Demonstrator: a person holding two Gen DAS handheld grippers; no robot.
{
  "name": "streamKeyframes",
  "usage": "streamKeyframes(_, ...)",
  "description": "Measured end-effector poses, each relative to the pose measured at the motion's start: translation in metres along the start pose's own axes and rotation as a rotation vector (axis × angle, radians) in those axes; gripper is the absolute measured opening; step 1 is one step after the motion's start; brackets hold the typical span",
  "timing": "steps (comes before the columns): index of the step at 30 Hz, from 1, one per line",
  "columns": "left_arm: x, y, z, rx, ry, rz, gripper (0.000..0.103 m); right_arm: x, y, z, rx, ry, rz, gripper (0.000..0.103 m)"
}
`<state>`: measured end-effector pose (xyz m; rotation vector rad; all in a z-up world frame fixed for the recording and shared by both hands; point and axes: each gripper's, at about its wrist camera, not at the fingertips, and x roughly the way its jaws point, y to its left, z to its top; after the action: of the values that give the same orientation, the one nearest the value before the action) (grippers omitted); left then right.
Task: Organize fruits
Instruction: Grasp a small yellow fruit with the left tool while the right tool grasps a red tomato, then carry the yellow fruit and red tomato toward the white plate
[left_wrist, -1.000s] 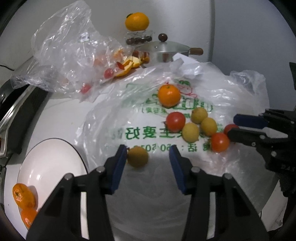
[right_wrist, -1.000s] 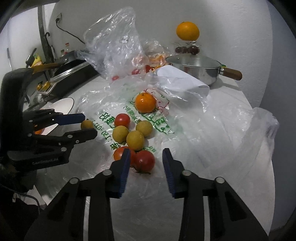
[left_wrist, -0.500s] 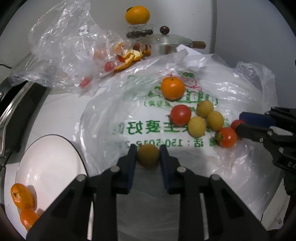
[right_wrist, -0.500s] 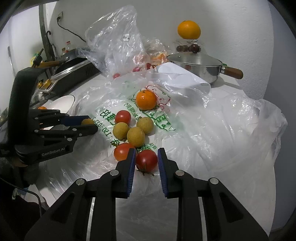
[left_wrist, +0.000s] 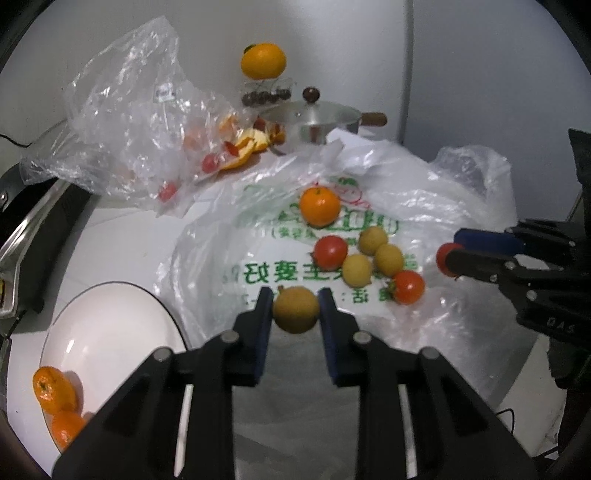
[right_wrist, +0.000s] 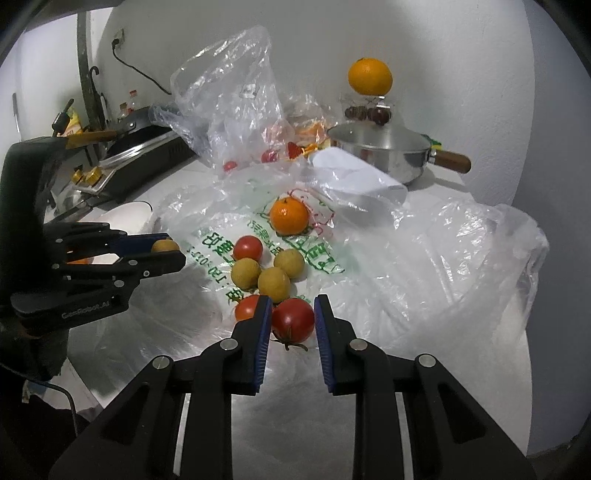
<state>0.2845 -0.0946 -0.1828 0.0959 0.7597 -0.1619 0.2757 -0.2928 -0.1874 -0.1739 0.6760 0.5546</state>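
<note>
1. We note the printed bag (left_wrist: 280, 236): thin translucent plastic, crinkled, glossy.
2. Pot (right_wrist: 384, 151): polished metal w/ brown wood handle.
3. Plate (left_wrist: 110, 325): smooth glossy white, looks ceramic.
4. Tomato (right_wrist: 293, 319): shiny smooth skin; yellow fruit (left_wrist: 295, 309): matt, slightly rough.
5. Gripper pads (right_wrist: 263, 332): blue, ribbed; arms matt black plastic.

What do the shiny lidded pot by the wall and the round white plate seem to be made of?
The lidded silver pot looks like polished metal, mirror-bright, with a brown, seemingly wooden handle and knob. The round white plate looks like glazed ceramic, glossy with soft highlights, though plastic is possible.
</note>
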Motion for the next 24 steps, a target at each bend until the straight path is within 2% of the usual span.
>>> streamKeyframes(10,-0.031,0.004,-0.004,0.01,-0.046,-0.011,0.026,-0.02,0.021,0.006,-0.021,-0.035,-0.014,0.025)
streamKeyframes(24,-0.062,0.038,-0.02,-0.011,-0.073,0.006,0.026,-0.025,0.058,0.021,-0.058,-0.063,-0.005,0.025)
